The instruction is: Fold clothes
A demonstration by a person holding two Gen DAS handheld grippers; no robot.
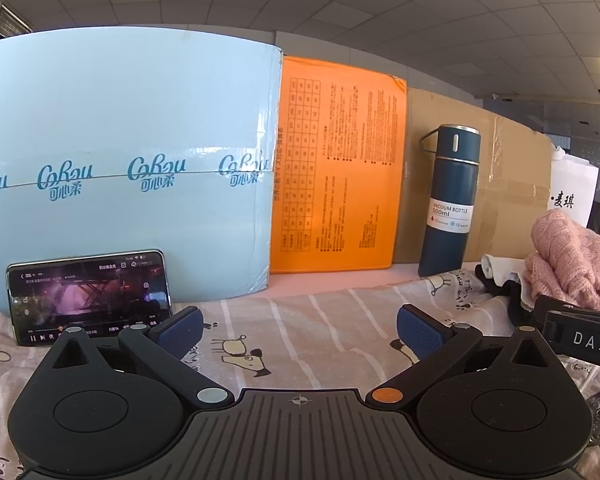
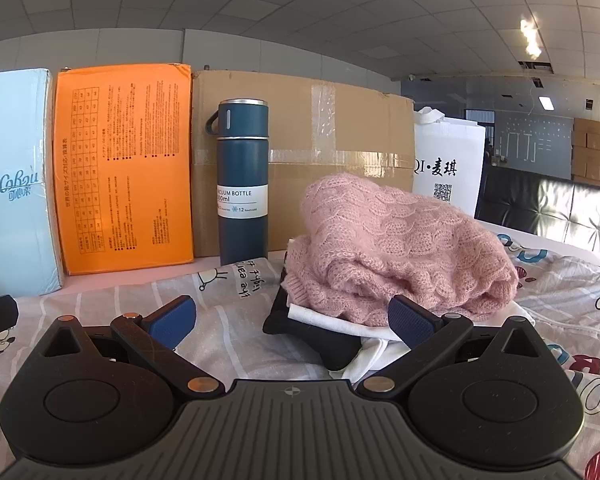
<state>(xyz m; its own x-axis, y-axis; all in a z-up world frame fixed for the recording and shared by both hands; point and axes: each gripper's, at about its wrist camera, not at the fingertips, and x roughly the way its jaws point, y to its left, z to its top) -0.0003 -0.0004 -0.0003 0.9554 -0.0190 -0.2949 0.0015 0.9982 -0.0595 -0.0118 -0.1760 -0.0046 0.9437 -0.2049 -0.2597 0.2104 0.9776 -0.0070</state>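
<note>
A pile of clothes lies on the patterned bedsheet (image 2: 228, 320): a pink knitted sweater (image 2: 396, 236) on top, a white garment (image 2: 332, 322) and a black garment (image 2: 304, 324) under it. My right gripper (image 2: 292, 320) is open and empty, its jaws wide, just in front of the pile. My left gripper (image 1: 300, 330) is open and empty above bare sheet (image 1: 300, 312), left of the pile. The sweater (image 1: 572, 264) shows at the right edge of the left wrist view.
A dark blue vacuum bottle (image 2: 243, 180) stands behind the pile. A light blue box (image 1: 120, 168), an orange box (image 1: 340, 172) and a cardboard box (image 2: 320, 160) line the back. A phone (image 1: 90, 296) leans on the blue box. A white bag (image 2: 448, 164) stands at right.
</note>
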